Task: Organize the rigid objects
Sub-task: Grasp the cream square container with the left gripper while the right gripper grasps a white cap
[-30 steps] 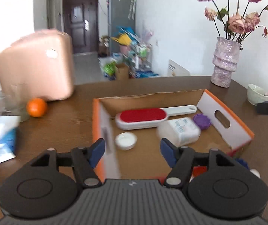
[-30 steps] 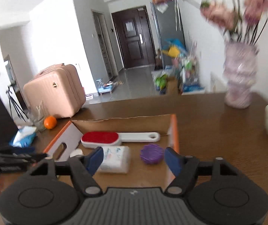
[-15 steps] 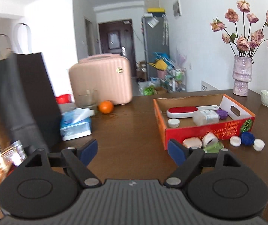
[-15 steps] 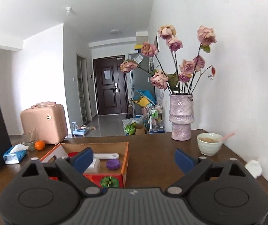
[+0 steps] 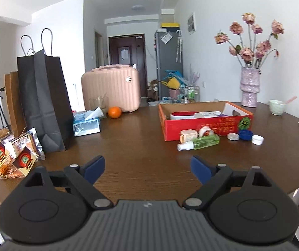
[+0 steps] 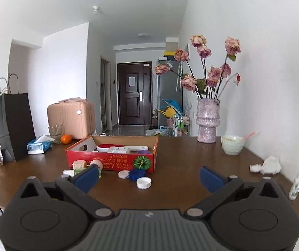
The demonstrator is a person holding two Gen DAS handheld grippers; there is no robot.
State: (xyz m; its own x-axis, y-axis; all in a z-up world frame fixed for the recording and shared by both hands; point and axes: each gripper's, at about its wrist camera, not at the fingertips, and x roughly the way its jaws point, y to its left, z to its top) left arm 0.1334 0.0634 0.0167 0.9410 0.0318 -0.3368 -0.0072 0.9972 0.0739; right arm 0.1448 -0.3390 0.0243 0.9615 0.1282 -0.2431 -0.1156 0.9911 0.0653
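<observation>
Left wrist view: both tongs (image 5: 147, 169) (image 6: 148, 176) apart, empty, well back from box (image 5: 203, 123). Bottle (image 5: 199, 142), caps (image 5: 245, 135) lie just before box; next, likely reach and grasp one.

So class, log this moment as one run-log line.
left gripper: open, empty | right gripper: open, empty | red box: holds lint brush | green bottle, caps: on table outside box

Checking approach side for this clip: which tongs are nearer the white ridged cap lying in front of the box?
Right, as far as the pictures show. The right tongs frame the white cap just ahead; from the left tongs the cap lies farther off, ahead to the right.
</observation>
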